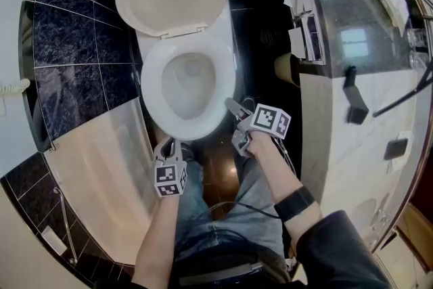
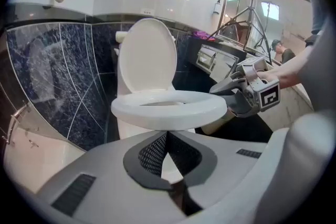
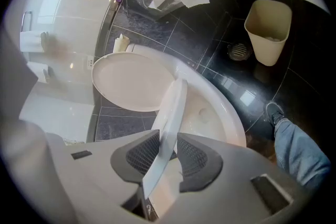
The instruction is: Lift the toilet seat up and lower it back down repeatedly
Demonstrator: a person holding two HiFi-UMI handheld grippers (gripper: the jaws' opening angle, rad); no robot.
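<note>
— Right gripper (image 3: 167,139), what's it on?
— I've clamped it on the toilet seat (image 2: 168,107), front edge lifted off the bowl (image 3: 223,113), long axis running hinge-to-me. Left gripper (image 2: 167,136) jaws together, empty.

The seat (image 3: 176,102) is blurred where the right gripper's (image 3: 167,136) jaws clamp it. In the head view the tabletop (image 1: 345,10) hides most of the bin (image 1: 287,70) at right.

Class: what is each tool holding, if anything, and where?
The right tool grips the toilet seat by its front rim; the left tool holds nothing.
</note>
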